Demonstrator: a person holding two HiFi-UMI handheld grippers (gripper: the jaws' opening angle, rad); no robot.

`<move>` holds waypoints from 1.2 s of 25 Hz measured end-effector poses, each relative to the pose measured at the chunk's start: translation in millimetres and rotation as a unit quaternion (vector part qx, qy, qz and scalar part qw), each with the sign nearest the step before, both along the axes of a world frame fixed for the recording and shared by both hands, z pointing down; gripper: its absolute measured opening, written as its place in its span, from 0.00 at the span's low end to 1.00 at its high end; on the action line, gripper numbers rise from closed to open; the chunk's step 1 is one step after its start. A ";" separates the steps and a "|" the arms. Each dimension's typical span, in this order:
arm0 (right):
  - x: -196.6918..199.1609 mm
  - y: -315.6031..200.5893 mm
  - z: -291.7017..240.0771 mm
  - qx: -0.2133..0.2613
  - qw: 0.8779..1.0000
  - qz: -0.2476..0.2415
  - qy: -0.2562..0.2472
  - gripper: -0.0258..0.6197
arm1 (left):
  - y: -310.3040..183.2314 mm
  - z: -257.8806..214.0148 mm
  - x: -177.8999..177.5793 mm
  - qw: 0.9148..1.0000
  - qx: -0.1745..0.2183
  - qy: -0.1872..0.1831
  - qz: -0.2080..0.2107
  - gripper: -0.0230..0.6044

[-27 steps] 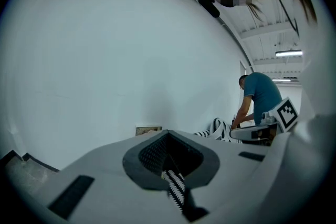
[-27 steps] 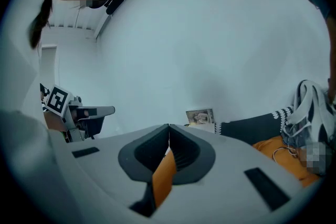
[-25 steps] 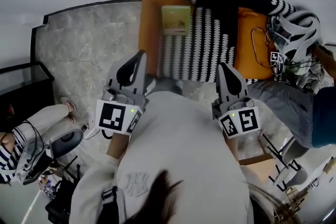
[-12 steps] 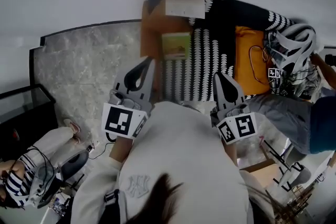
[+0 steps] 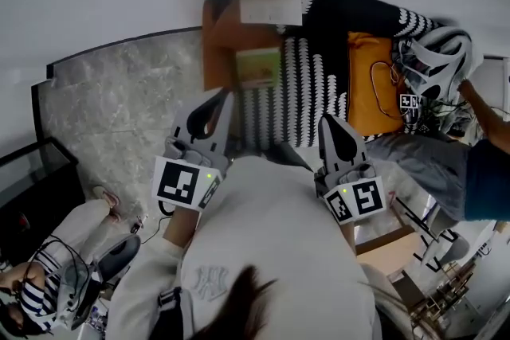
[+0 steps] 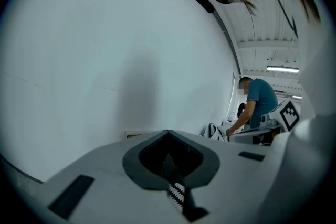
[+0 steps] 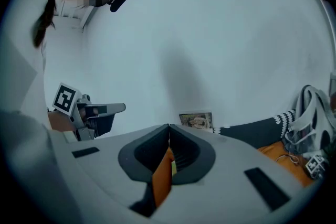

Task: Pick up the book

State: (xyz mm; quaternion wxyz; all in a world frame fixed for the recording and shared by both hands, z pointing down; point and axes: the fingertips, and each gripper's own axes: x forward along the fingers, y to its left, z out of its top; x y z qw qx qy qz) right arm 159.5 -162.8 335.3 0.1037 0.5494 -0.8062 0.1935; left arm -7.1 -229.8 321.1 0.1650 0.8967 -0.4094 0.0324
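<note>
approach stage: the left hand-held gripper [image 5: 221, 98] and right hand-held gripper [image 5: 328, 123] hover empty, jaws pressed together, short of the sofa [image 5: 217, 36]. the green book [image 5: 257, 68] lies flat there, probably at the striped blanket [image 5: 319, 68] edge. next: open one, reach forward, straddle it.

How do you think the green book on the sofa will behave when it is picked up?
The green book looks small and thin, so it is probably light. It lies flat at the edge of the patterned blanket, so getting a jaw under it may be awkward. Gripped at one edge, it might flex or fall open.
</note>
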 end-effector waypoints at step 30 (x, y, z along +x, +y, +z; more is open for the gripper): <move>-3.7 -45.7 4.6 0.050 0.979 -0.182 -0.077 0.07 | 48.1 -20.2 12.4 0.991 -0.010 -0.050 -0.125 0.05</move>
